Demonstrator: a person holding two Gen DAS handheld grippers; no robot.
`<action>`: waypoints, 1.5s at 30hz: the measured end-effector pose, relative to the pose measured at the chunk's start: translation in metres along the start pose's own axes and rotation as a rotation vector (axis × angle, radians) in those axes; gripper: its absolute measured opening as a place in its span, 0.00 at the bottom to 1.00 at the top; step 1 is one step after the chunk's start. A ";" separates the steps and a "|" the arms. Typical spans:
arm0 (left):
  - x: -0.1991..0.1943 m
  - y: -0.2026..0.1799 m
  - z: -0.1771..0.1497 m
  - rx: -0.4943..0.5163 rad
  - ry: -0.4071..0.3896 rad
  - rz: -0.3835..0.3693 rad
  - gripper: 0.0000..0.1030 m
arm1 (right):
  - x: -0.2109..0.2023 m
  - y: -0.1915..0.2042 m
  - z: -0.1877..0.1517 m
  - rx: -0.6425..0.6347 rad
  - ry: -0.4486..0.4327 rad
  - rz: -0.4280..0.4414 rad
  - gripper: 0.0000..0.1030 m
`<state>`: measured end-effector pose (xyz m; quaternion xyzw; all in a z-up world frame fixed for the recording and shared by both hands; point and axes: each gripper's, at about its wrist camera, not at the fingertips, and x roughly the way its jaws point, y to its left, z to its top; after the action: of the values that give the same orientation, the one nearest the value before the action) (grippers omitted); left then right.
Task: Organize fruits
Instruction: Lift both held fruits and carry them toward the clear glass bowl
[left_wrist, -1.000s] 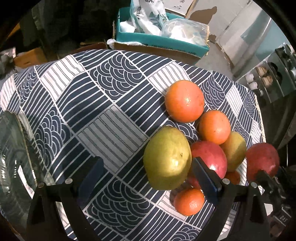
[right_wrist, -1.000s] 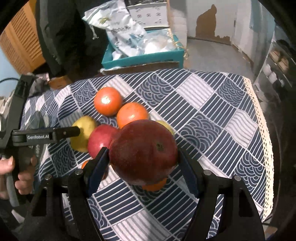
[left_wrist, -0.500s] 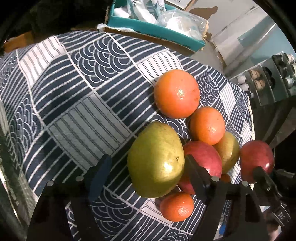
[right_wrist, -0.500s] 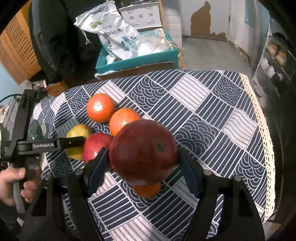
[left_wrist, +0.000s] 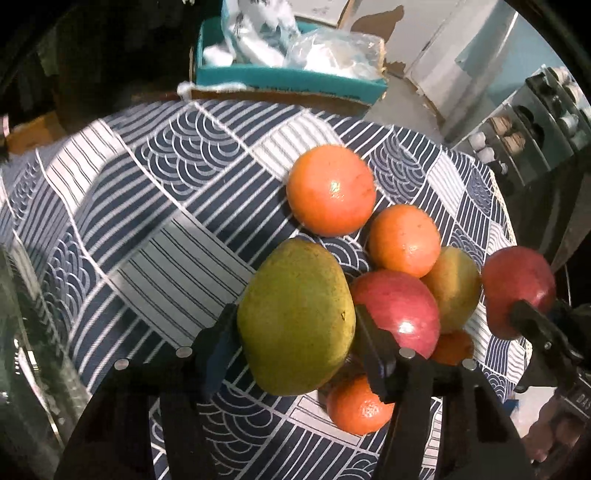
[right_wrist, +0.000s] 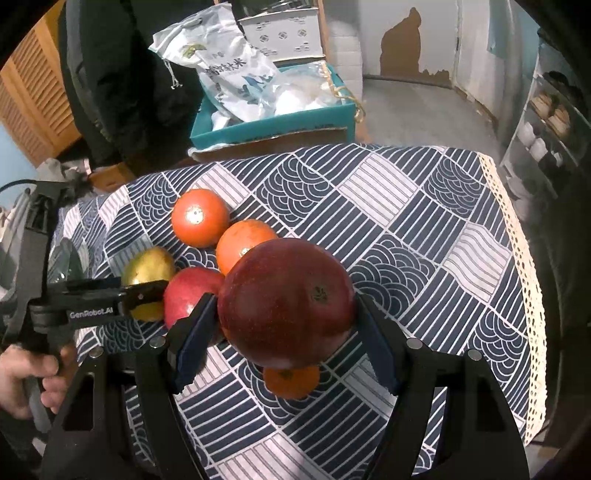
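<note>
1. Your left gripper (left_wrist: 295, 325) has the green-yellow mango (left_wrist: 295, 321) between its fingers, and its jaws are closing; both pads sit against the mango's sides.
2. From the right wrist view, that same left gripper (right_wrist: 147, 291) reaches in from the left, held by your left hand (right_wrist: 26, 380) at the lower left edge.
3. Your right gripper (right_wrist: 284, 325) is clamped on the dark red apple (right_wrist: 288, 302), jaws about half spread, both blue pads pressed to its flanks. The apple hangs above the tablecloth (right_wrist: 424, 258), clear of the pile.
4. In the left wrist view, that apple (left_wrist: 517, 291) shows at the far right, apart from the other fruit.
5. The remaining fruit sits clustered on the patterned tablecloth (left_wrist: 147, 229): a large orange (left_wrist: 330, 190) at the far end, a second orange (left_wrist: 404, 240) just beside it, a red apple (left_wrist: 397, 310) touching the mango, and a second mango (left_wrist: 454, 288) behind the red apple.
6. A small tangerine (left_wrist: 358, 410) lies nearest you, just under the mango. Another orange fruit (left_wrist: 452, 347) peeks out below the red apple, mostly hidden.
7. Beyond the table's far edge stands a teal box (right_wrist: 273, 125) filled with plastic bags (right_wrist: 236, 77).
</note>
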<state>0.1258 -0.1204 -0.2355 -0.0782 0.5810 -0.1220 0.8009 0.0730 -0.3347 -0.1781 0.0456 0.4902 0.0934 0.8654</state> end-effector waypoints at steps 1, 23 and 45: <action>-0.003 0.001 0.000 0.006 -0.008 0.004 0.61 | 0.000 0.001 0.000 -0.004 -0.002 -0.002 0.73; -0.083 0.001 -0.011 0.047 -0.161 0.084 0.61 | -0.035 0.034 0.012 -0.076 -0.104 0.005 0.73; -0.164 0.030 -0.030 0.037 -0.295 0.111 0.61 | -0.067 0.095 0.028 -0.164 -0.187 0.094 0.73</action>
<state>0.0519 -0.0443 -0.1036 -0.0484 0.4581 -0.0754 0.8844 0.0523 -0.2553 -0.0911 0.0062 0.3954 0.1691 0.9028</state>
